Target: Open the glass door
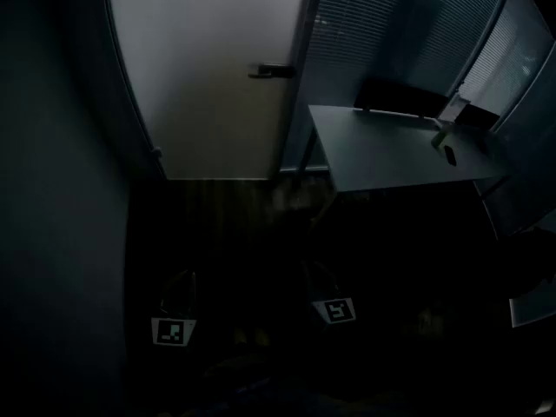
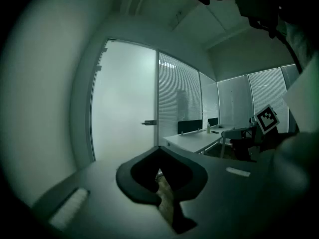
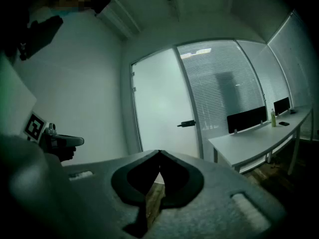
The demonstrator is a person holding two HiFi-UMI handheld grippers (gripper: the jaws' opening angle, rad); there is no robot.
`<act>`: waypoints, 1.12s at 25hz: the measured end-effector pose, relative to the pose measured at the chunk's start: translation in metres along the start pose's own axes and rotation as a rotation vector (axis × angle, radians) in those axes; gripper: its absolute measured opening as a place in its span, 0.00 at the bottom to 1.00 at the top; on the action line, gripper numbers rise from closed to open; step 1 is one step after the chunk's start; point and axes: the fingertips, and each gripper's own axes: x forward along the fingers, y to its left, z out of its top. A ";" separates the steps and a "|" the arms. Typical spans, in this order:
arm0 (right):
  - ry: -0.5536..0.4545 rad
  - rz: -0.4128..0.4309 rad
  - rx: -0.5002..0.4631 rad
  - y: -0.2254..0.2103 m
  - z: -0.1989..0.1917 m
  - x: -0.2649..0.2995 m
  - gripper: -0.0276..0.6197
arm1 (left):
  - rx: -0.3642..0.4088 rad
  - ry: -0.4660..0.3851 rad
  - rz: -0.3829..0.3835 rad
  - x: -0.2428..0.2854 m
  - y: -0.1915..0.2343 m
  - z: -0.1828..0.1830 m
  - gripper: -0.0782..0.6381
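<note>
A frosted glass door [image 1: 208, 76] stands closed at the far end of a dim room, with a dark lever handle [image 1: 271, 71] at its right edge. Both grippers hang low and well short of it. My left gripper [image 1: 178, 289] is shut with nothing in it, and so is my right gripper [image 1: 320, 278]. In the left gripper view the jaw tips meet [image 2: 159, 149], with the door [image 2: 124, 108] and its handle [image 2: 148, 123] far ahead. In the right gripper view the tips also touch [image 3: 159, 153], pointing toward the door [image 3: 162, 108] and the handle [image 3: 187, 124].
A white desk [image 1: 391, 146] stands right of the door along a glass wall with blinds [image 1: 391, 24]. It carries a dark screen [image 1: 391, 94] and a small bottle [image 1: 441, 135]. A plain wall [image 1: 61, 189] runs along the left. Dark wood floor lies between me and the door.
</note>
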 end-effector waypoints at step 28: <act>-0.019 -0.064 -0.002 0.021 0.004 -0.008 0.05 | 0.045 -0.003 -0.101 0.007 0.004 -0.003 0.11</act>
